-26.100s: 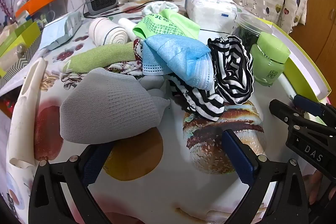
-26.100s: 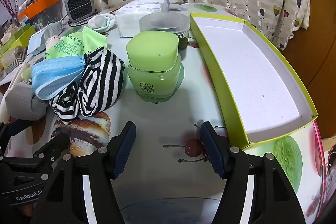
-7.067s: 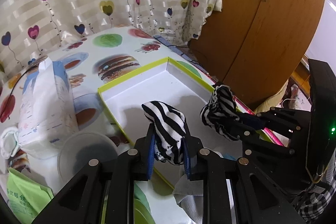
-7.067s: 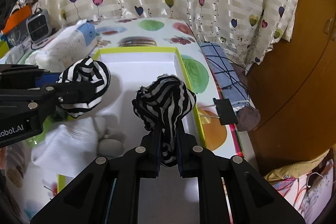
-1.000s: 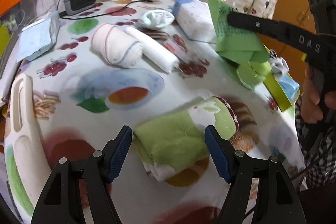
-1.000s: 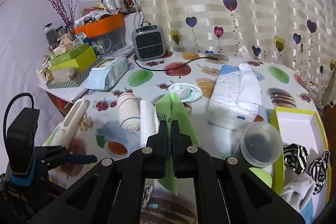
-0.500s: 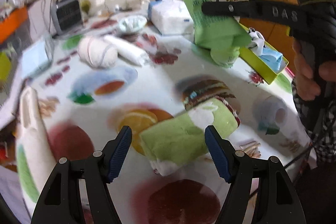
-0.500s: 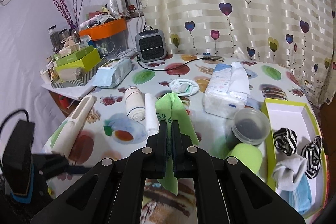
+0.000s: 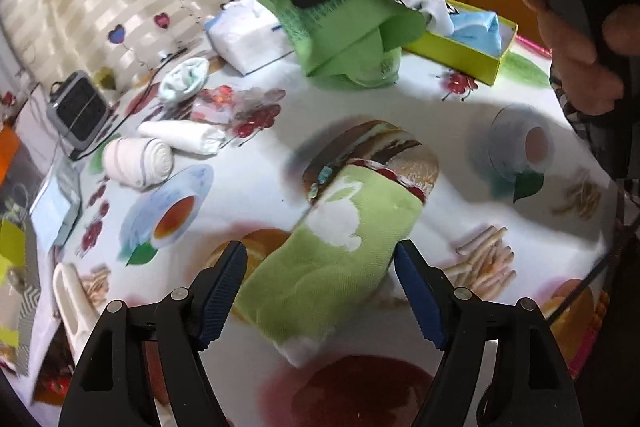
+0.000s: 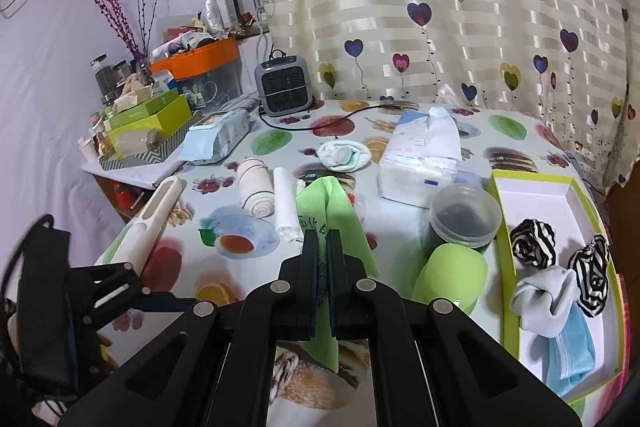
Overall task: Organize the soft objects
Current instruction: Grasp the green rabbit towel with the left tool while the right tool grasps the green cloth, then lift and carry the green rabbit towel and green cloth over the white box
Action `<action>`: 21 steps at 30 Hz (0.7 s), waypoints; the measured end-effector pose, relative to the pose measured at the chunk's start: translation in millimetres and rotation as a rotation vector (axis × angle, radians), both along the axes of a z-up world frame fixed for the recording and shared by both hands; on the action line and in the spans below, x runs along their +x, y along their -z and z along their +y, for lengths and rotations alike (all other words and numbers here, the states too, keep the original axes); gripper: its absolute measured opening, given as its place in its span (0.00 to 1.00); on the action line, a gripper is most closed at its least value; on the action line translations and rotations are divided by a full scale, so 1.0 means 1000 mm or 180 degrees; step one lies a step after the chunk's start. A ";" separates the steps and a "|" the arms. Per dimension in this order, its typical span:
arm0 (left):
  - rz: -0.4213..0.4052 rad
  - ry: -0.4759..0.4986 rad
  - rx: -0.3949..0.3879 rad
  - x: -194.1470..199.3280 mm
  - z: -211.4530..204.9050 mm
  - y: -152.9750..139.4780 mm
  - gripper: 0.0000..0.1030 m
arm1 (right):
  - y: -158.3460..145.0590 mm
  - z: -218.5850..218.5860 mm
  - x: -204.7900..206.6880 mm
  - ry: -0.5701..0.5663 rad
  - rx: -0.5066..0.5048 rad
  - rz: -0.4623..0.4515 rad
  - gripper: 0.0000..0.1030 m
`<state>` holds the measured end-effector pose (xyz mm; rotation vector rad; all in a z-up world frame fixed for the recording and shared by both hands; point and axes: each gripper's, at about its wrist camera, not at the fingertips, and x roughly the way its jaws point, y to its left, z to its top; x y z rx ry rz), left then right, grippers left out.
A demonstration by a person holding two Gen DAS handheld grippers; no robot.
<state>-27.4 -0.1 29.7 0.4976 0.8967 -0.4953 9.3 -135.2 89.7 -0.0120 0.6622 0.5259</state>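
The tablecloth [image 9: 248,187] looks like slick, slightly glossy vinyl with printed food pictures. The green sock [image 9: 340,259] at 6 o'clock in the left wrist view is soft matt knit with a white patch. The green cloth [image 10: 328,211] is thin, smooth fabric with printed text. Both grippers are matt black plastic with small metal screws, and the left gripper's pads [image 9: 224,287] are ribbed blue rubber. The curtain [image 10: 440,7] at 12 o'clock has a satin sheen. The box [image 10: 504,227] is matt card.
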 end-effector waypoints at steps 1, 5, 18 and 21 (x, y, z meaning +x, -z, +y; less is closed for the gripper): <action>0.0025 0.0003 0.0041 0.003 -0.001 0.003 0.75 | 0.000 -0.001 0.001 0.0001 0.0006 0.0005 0.04; 0.0140 -0.0117 -0.0009 0.021 0.002 0.012 0.79 | 0.001 -0.002 0.003 -0.0003 0.0022 0.0007 0.04; 0.0308 -0.0981 -0.0486 0.053 0.035 0.021 0.83 | 0.004 0.001 0.012 -0.0031 0.0032 0.0043 0.04; 0.0291 -0.1011 -0.0503 0.053 0.035 0.022 0.86 | 0.006 0.002 0.014 -0.0038 0.0044 0.0050 0.04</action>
